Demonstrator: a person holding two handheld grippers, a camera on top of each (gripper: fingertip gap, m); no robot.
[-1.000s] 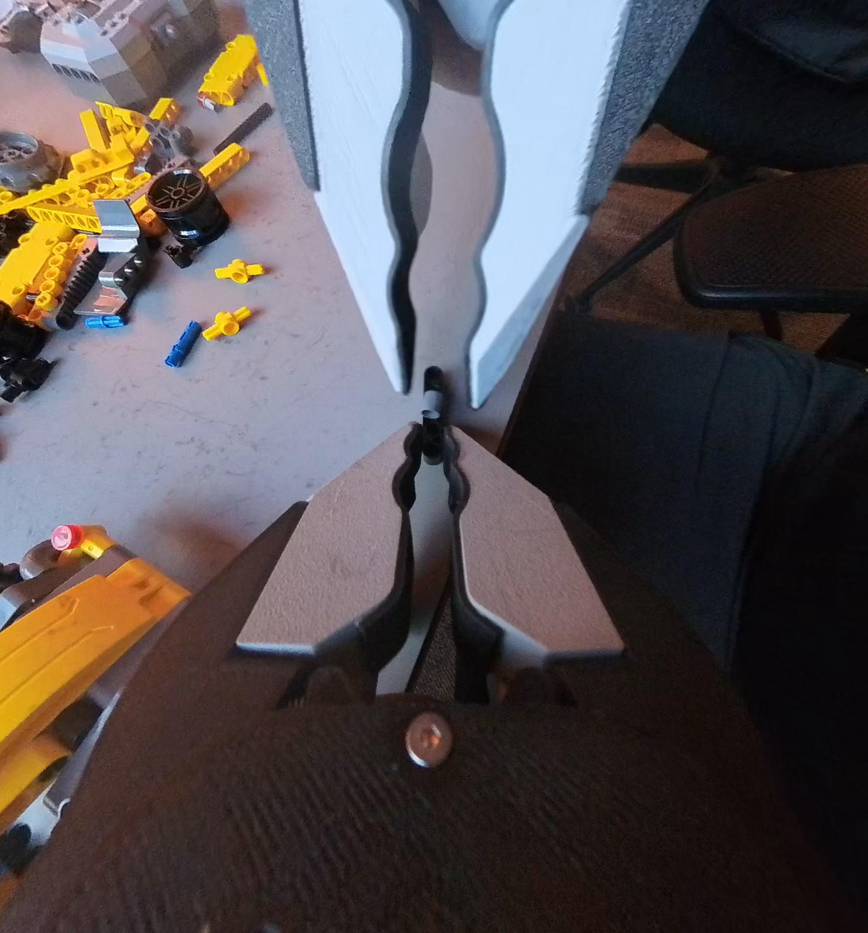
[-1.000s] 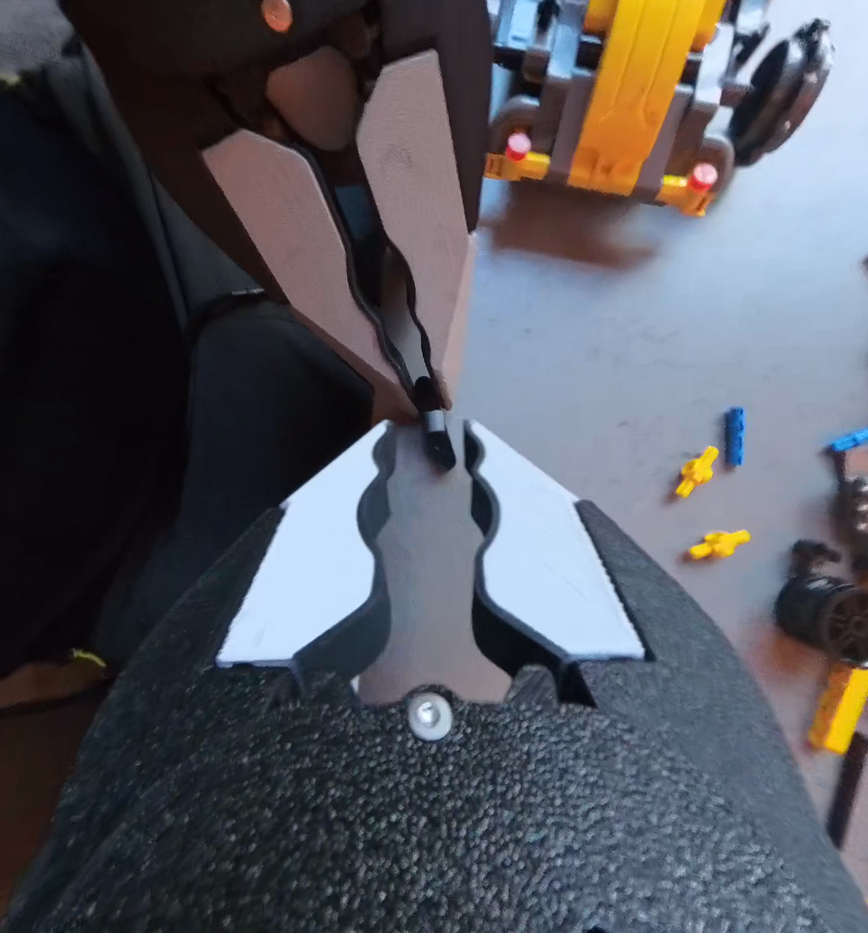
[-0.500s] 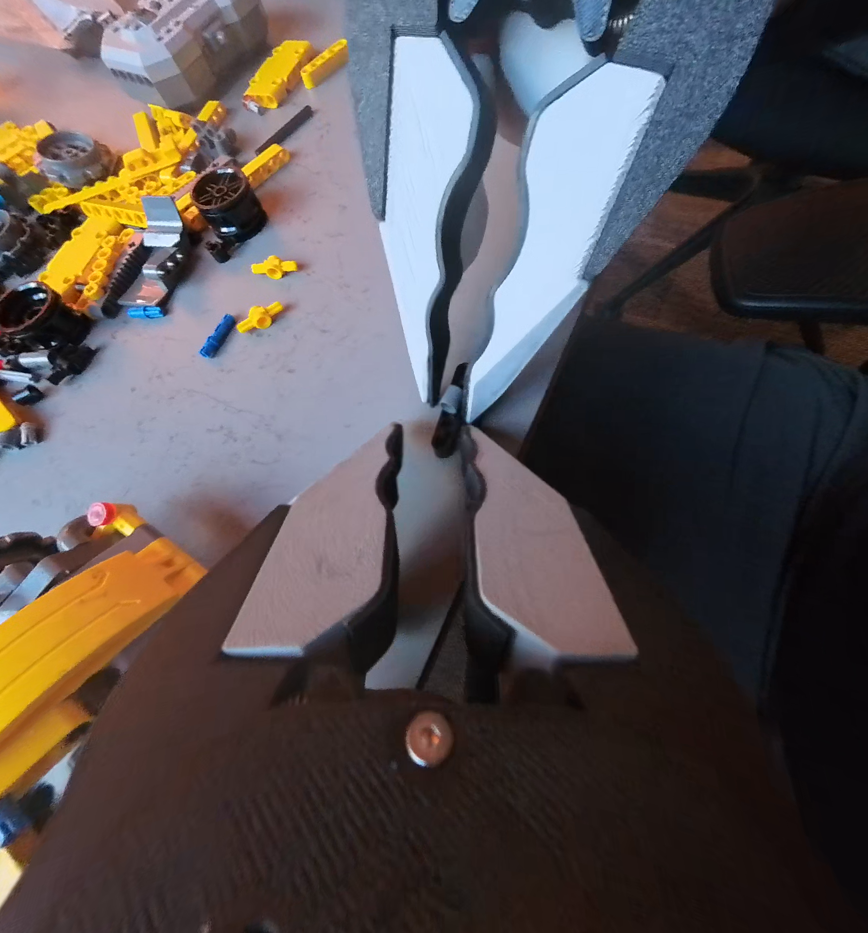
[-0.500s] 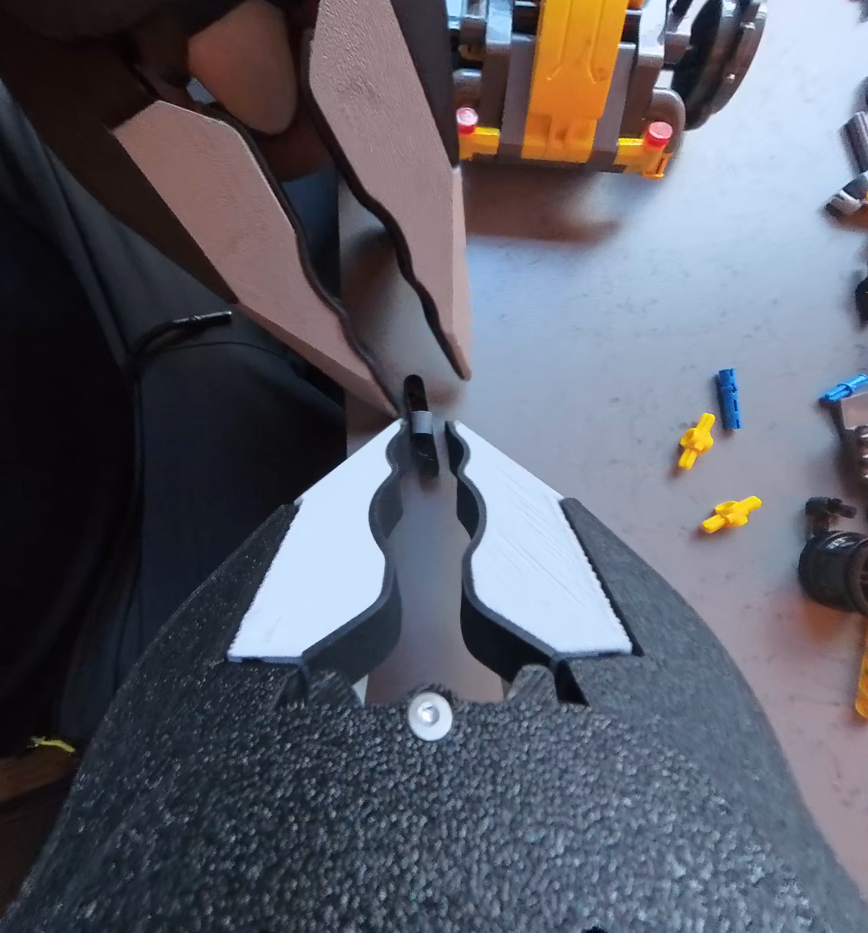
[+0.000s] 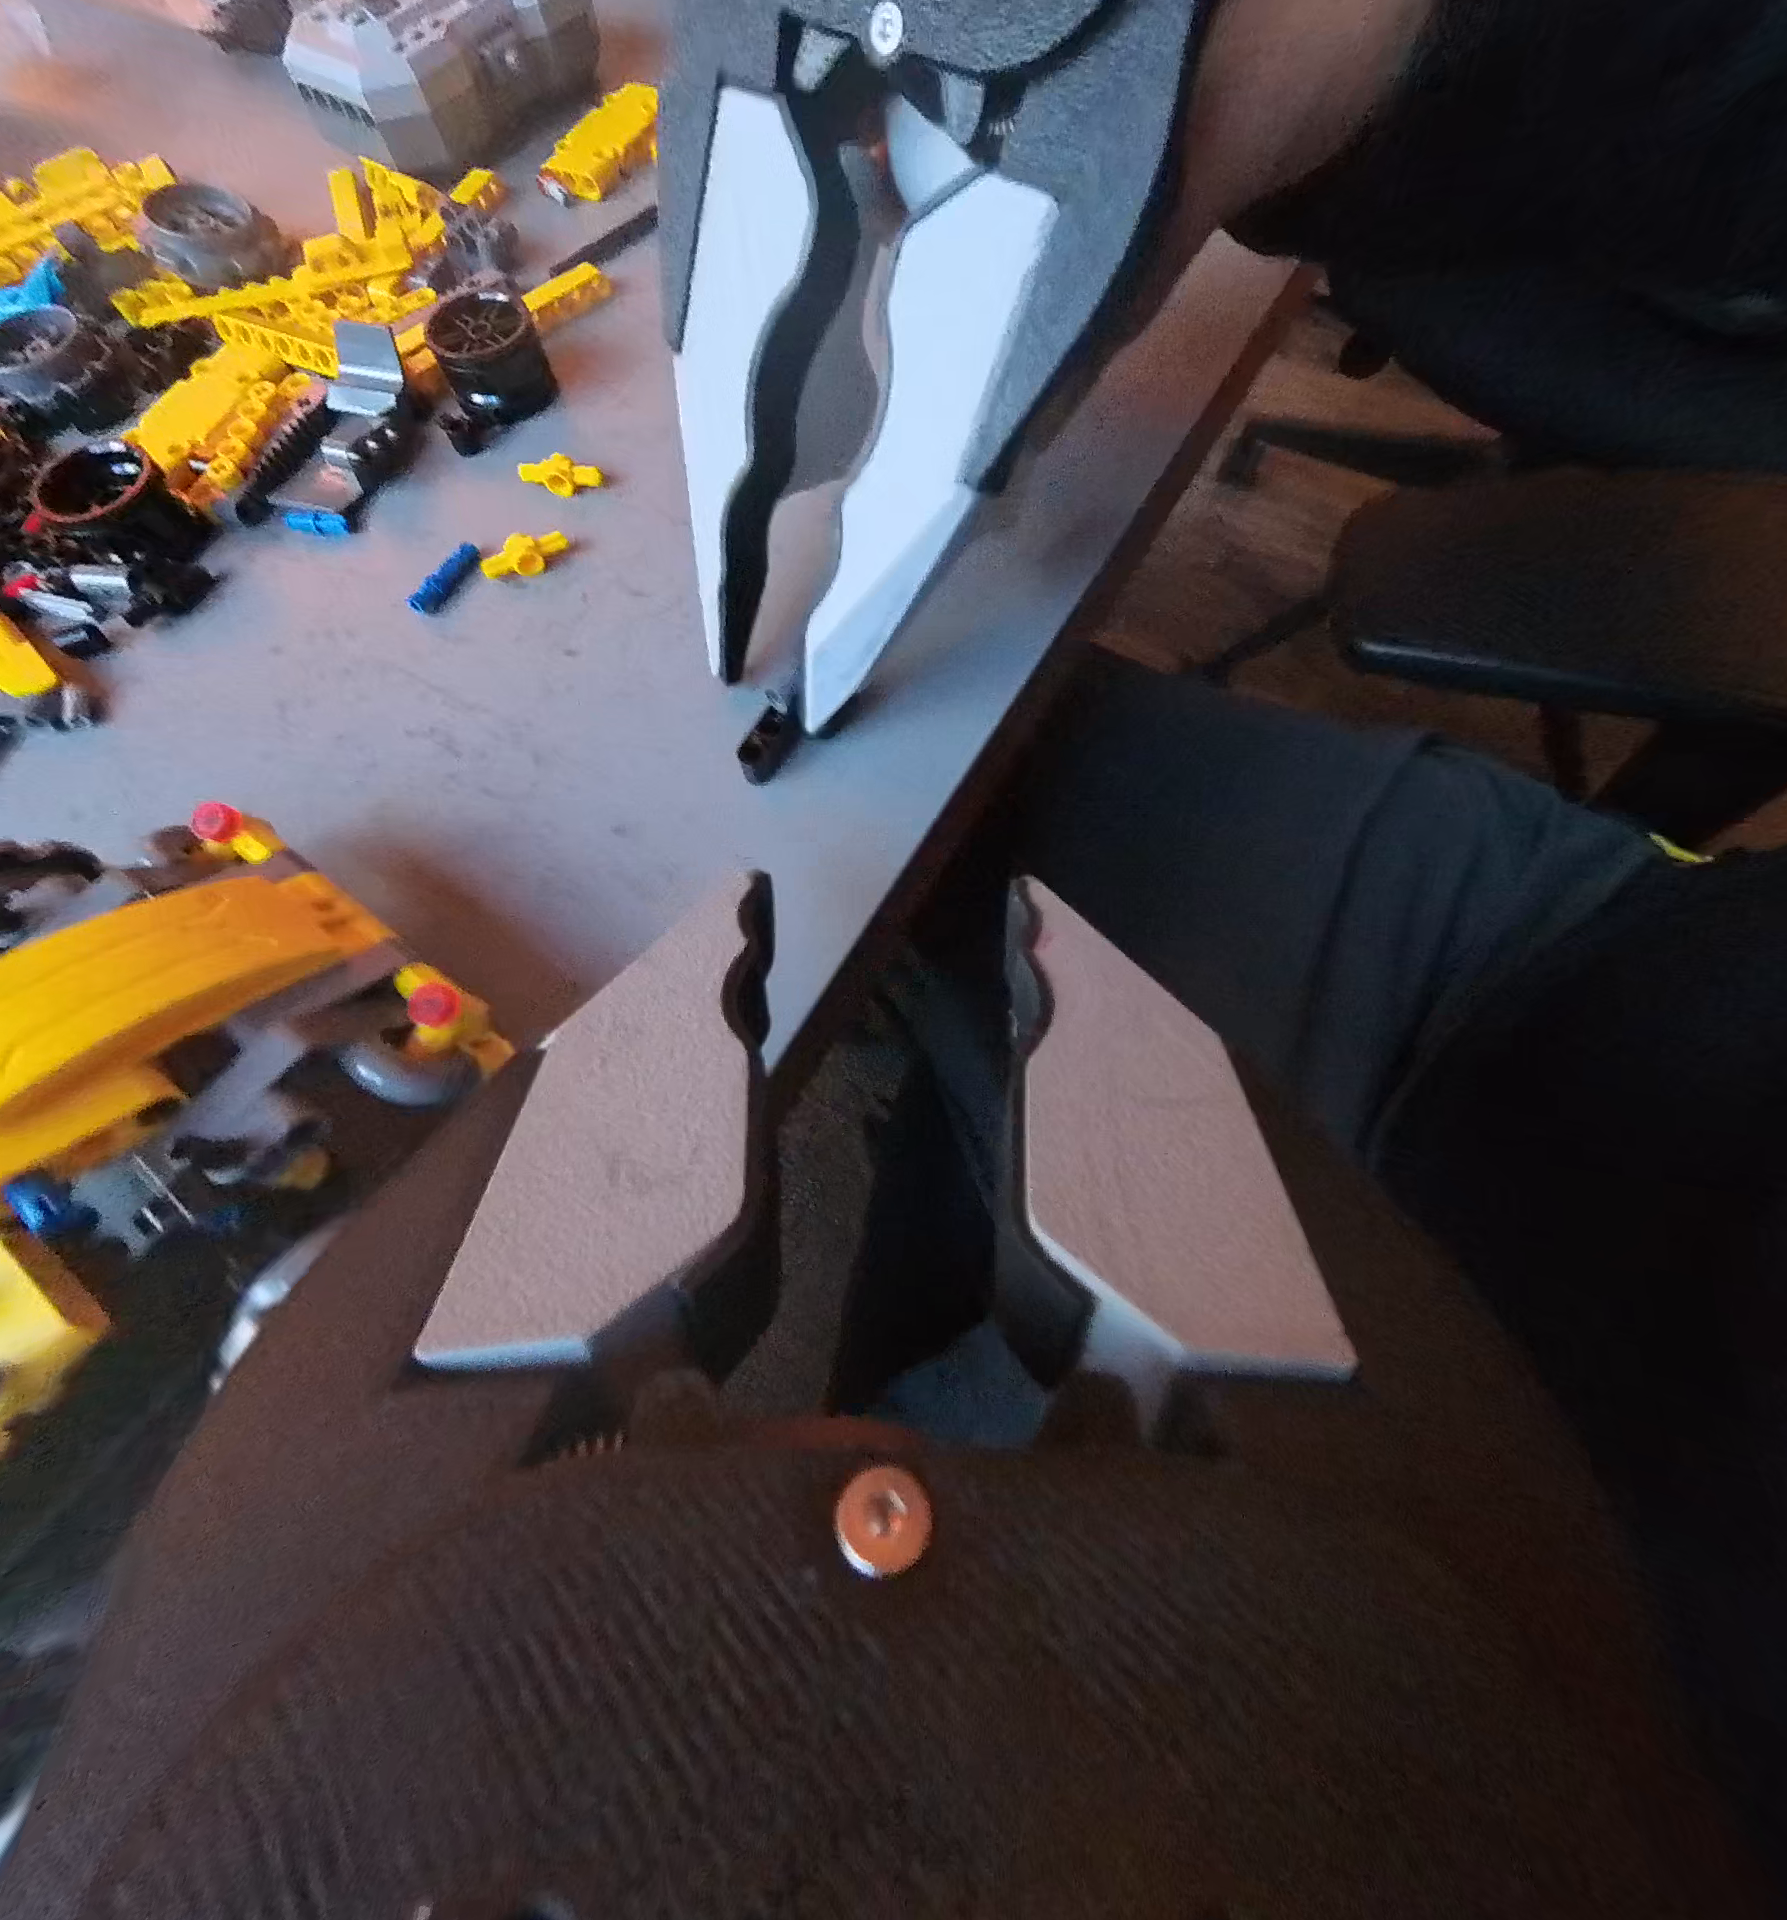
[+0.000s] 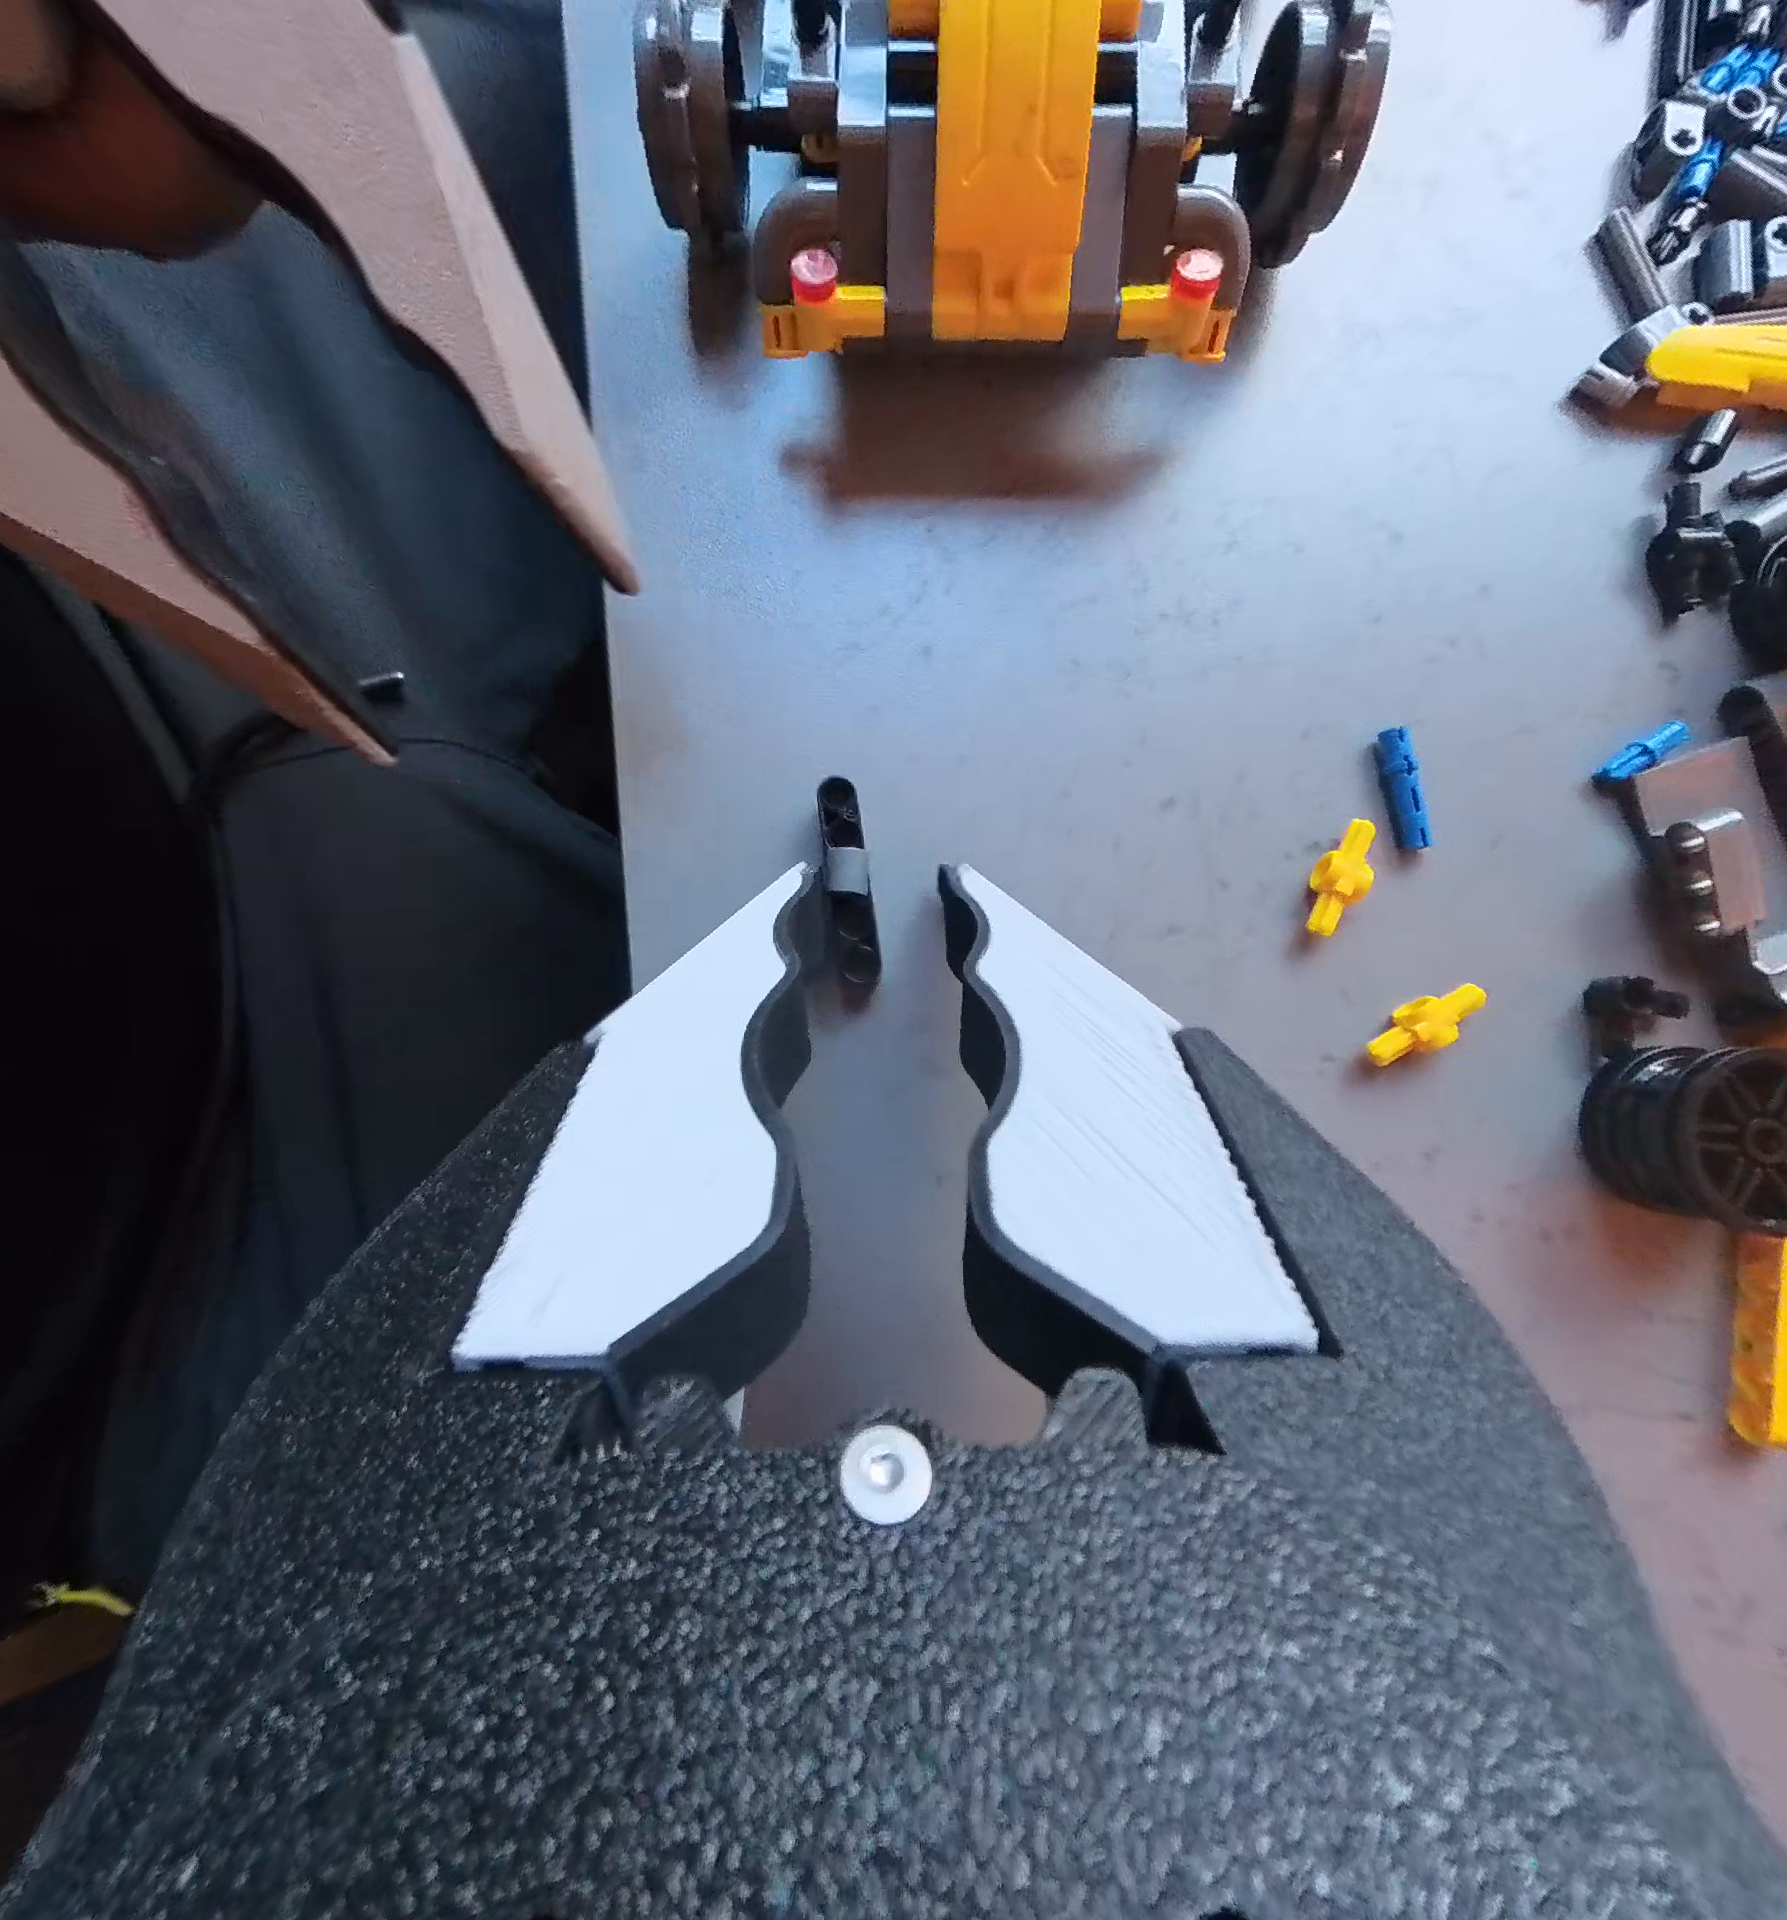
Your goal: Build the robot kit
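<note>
A small black beam with a grey sleeve (image 6: 847,894) lies on the grey table (image 6: 972,675) near its edge. It sits between the white fingertips of my right gripper (image 6: 873,878), against the left finger's inner edge; the jaws stand apart. The beam also shows in the left wrist view (image 5: 769,740) under the right gripper (image 5: 775,696). My left gripper (image 5: 889,904) is open and empty over the table edge, a short way back from the beam. Its brown fingers (image 6: 515,395) show at the upper left of the right wrist view.
A yellow and grey toy vehicle (image 6: 1003,177) stands farther along the table, also in the left wrist view (image 5: 141,987). A pile of loose parts (image 5: 245,343), a wheel (image 6: 1741,1143), yellow connectors (image 6: 1341,873) and a blue pin (image 6: 1403,788) lie to one side. A person's dark-clothed legs (image 5: 1388,935) and a chair (image 5: 1595,582) are beside the table edge.
The left gripper let go of the black beam, opened wider and drew back. The right gripper closed on it, carried it over the table, then opened; the beam now lies on the table.
</note>
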